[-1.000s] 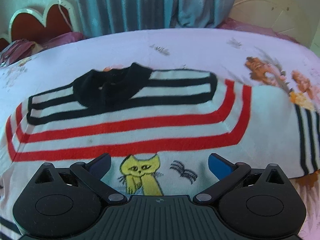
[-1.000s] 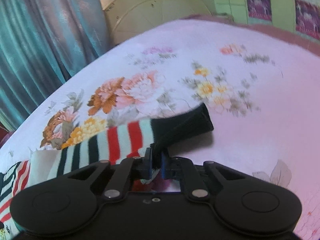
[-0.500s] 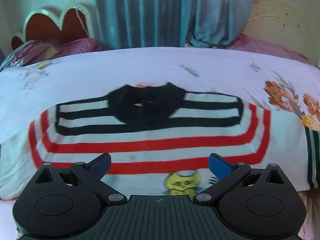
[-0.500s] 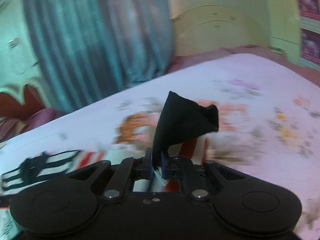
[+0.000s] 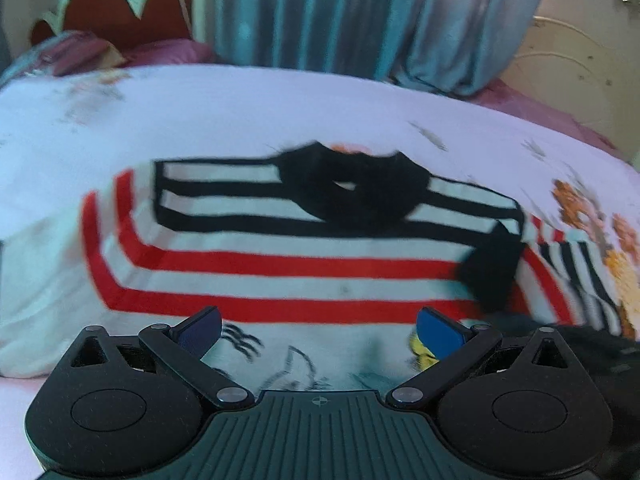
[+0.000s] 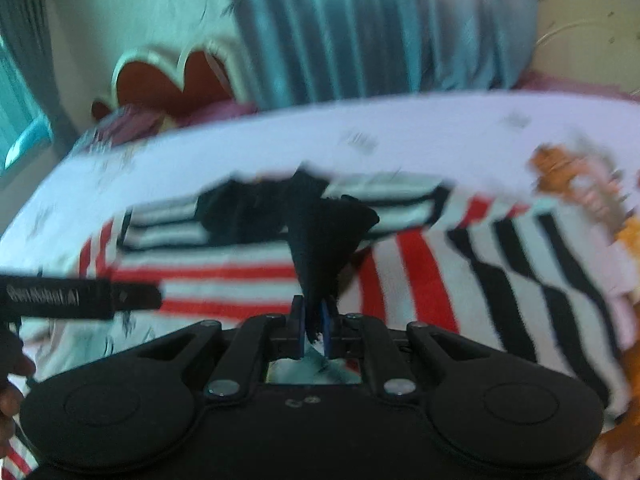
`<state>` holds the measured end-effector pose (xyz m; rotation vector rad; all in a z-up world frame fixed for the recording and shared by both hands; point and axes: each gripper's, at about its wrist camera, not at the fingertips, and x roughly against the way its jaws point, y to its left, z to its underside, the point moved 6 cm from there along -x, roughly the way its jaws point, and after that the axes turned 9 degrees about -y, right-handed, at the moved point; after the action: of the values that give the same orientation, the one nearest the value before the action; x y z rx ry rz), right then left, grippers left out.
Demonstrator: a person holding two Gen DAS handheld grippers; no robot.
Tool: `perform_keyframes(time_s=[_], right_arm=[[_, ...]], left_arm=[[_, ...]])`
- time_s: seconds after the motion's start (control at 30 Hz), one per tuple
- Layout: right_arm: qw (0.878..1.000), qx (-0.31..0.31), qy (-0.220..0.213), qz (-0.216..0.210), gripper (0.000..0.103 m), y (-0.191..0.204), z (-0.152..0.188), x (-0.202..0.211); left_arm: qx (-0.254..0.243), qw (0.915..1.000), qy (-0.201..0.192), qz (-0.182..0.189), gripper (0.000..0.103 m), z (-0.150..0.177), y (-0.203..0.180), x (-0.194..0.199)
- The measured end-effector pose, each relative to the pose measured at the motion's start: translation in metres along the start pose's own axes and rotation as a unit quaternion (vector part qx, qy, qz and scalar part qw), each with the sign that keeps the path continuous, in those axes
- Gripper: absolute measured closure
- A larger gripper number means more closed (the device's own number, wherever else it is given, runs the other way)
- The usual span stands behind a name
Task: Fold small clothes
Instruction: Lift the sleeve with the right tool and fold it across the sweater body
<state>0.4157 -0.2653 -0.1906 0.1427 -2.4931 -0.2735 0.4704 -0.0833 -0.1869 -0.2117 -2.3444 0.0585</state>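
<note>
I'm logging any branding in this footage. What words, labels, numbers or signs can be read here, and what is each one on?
"GenRobot.AI", as best it reads, blurred: white lettering on the black bar at the left of the right wrist view.
Striped sweater: only a drawn cat and scribbled marks, no letters legible.
Small round crosshair mark on the left tool's body: a symbol, no text.

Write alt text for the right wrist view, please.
The right gripper pinches the black cuff of a striped sweater lying on a floral bed, its jaws just starting to open. Teal curtains hang behind.
</note>
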Motion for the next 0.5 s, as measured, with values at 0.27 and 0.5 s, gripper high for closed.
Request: perform_keyframes(time_s=[0.27,0.5], right_arm=[[1.000,0.015,-0.004,0.010,0.053,0.017,0.012,0.015],[0.995,0.004,-0.031,0.098,0.048,-0.039,0.024,0.072]], left_arm=[[0.021,0.9944,0.041,0.095,0.000,0.011,-0.035,-0.021],[0.058,0.9888,0.060,0.123,0.001,0.028,-0.052,-0.029]])
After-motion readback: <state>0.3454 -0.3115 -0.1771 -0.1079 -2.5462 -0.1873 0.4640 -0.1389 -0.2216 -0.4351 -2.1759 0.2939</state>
